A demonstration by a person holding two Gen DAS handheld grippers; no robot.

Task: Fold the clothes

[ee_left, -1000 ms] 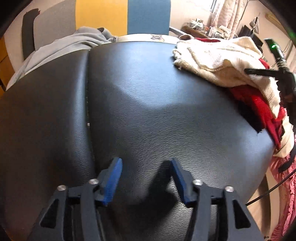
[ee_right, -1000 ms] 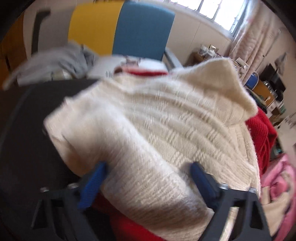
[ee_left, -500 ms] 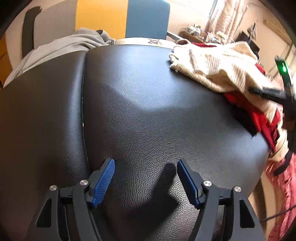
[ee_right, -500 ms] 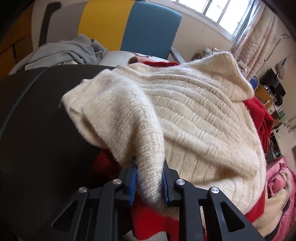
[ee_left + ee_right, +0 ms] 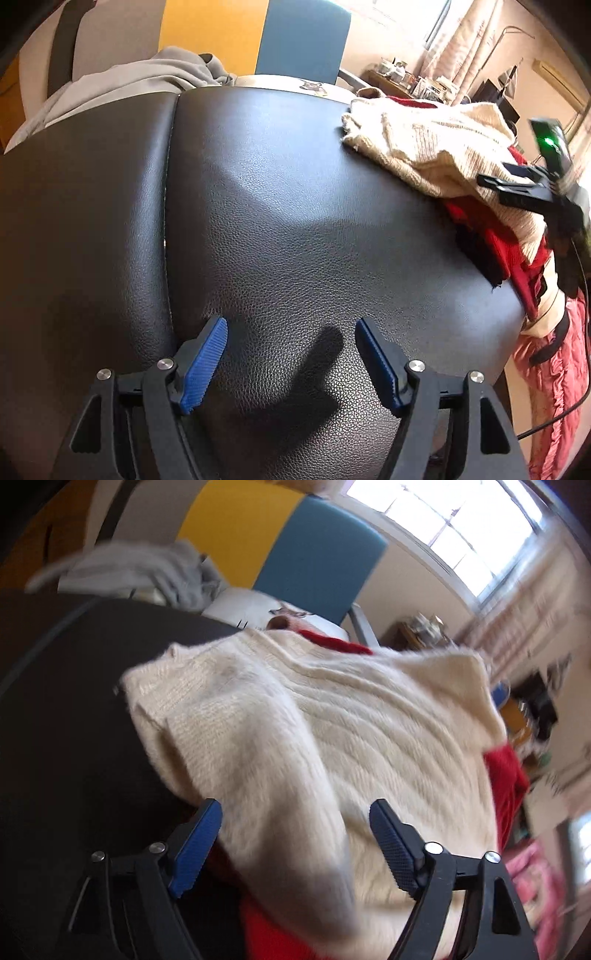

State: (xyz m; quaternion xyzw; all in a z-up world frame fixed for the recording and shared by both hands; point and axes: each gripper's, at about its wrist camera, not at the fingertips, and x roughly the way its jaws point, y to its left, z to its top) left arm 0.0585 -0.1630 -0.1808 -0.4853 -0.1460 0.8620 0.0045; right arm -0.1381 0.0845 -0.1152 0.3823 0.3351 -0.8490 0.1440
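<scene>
A cream knitted sweater lies bunched on top of a red garment at the right end of a black leather surface. My right gripper hovers over the sweater's near fold. Its jaws are opening, the fold lies between them, and the pads stand clear of it. In the left wrist view the sweater and red garment sit far right, with the right gripper against them. My left gripper hangs over bare leather, its jaws opening wide with nothing between them.
A grey garment is draped at the far left edge of the surface, before a yellow and blue chair back. Pink cloth hangs below the right edge. Shelves and curtains fill the room at the back right.
The right gripper pinched a fold of the cream sweater half a second ago and has now let it go, jaws spread again, and it has rolled. The left jaws have widened a little.
</scene>
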